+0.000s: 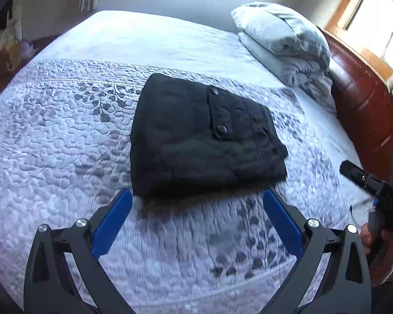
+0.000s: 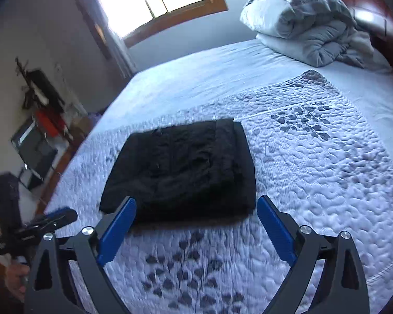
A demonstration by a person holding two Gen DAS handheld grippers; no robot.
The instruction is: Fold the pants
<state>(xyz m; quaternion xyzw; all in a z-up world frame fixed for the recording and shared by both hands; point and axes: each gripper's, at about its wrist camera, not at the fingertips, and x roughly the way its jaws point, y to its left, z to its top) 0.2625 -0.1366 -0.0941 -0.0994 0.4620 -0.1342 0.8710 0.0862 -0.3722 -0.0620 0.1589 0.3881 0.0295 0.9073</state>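
The pants [image 1: 204, 141] lie on the quilt [image 1: 52, 136] near the middle of the bed, folded into a compact black rectangle with the buttoned pocket flap [image 1: 220, 115] facing up. The layers are stacked and the edges roughly aligned, so the fold appears complete or nearly so.

Your left gripper [image 1: 197, 225] hovers just short of the bundle's near edge. Its blue fingers [image 1: 112, 222] are spread wide and hold nothing. Your right gripper [image 2: 196, 230] is in the same condition: jaws fully apart, empty, facing the pants [image 2: 180, 172] from the opposite side. Each tool is visible at the edge of the other's view, which indicates that you stand with the bundle between your two hands.

Both tools sit clear of the cloth, probably so the stack rests undisturbed while you check it. The wide opening would also let either tool take a thick edge if a correction is needed.

Inspect the near right corner [image 1: 280, 157], where one layer projects slightly past the rest. If you adjust it, grip only that layer; a deeper bite is likely to drag the whole stack. The pillow [image 2: 288, 7] and folded duvet [image 2: 335, 44] at the headboard are well apart from the work area.
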